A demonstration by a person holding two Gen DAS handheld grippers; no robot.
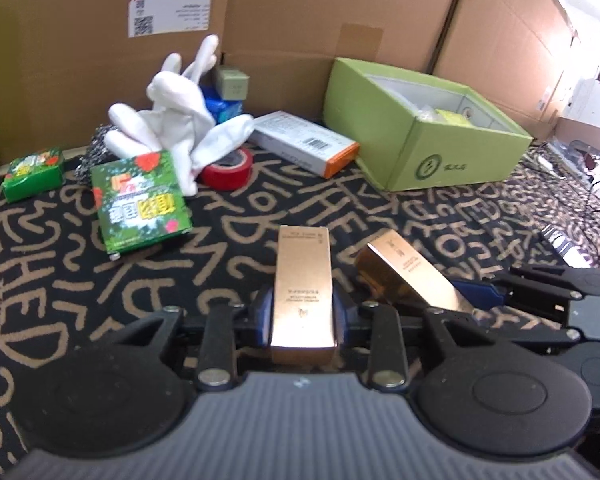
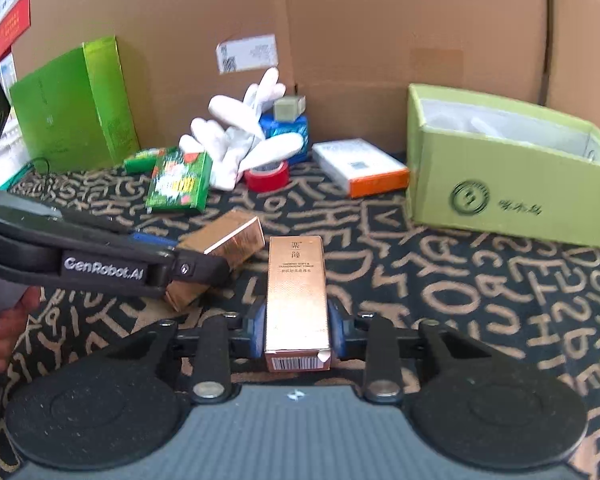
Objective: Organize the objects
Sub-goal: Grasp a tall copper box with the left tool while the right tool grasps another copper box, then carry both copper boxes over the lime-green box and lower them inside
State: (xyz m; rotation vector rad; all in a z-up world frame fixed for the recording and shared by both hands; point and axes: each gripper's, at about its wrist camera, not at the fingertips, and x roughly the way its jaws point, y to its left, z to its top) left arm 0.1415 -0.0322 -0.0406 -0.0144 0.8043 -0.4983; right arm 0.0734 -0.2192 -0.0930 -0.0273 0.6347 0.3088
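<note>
My left gripper (image 1: 303,316) is shut on a slim gold box (image 1: 304,280), its blue pads pressing both long sides just above the patterned cloth. In the right wrist view, my right gripper (image 2: 296,332) is shut the same way on a second gold box (image 2: 296,288), whose barcode end faces the camera. The two held boxes sit side by side, close together. The right-held gold box (image 1: 404,276) shows tilted in the left wrist view, and the left-held gold box (image 2: 224,248) in the right wrist view. An open light-green carton (image 1: 420,144) stands at the far right.
White gloves (image 1: 172,120), a red tape roll (image 1: 226,172), two green packets (image 1: 140,200) (image 1: 32,174) and a white-and-orange box (image 1: 304,142) lie at the back. A tall green box (image 2: 72,108) stands far left. Cardboard walls (image 2: 360,32) close the rear. A hand (image 2: 4,328) shows at left.
</note>
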